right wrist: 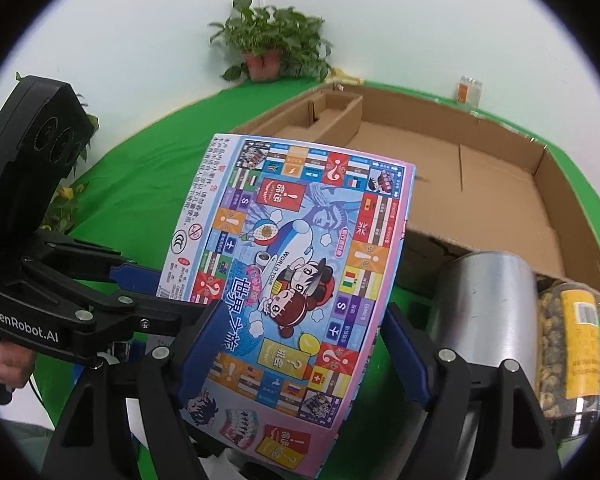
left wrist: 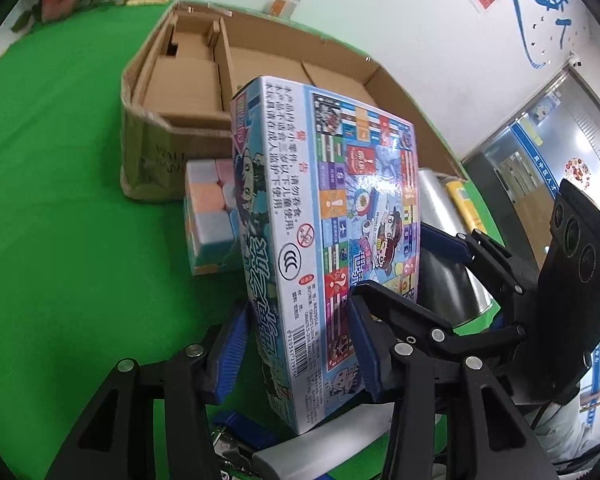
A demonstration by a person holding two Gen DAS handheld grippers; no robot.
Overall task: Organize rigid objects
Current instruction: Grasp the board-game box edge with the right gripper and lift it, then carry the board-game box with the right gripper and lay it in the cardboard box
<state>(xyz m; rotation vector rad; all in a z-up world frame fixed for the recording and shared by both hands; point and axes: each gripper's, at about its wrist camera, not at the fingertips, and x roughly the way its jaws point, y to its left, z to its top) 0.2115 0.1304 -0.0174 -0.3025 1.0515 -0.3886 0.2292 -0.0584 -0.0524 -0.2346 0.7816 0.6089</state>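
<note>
Game box held upright between both claws.
Left claw clamps its narrow sides; right claw spans its face, grip unconfirmed, both angled downward.

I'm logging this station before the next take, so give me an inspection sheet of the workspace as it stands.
Surface: green cloth over the table.
Job's things: board game box upright, lifted; open cardboard box behind, with dividers.
Clutter: pastel cube puzzle, metal can, jar of dried contents.
Grippers: left gripper clamps the game box's narrow sides; right gripper straddles its wide face, with a gap showing at the right pad.
Cables: nothing seen.
Surroundings: white wall, potted plant, small bottle.
</note>
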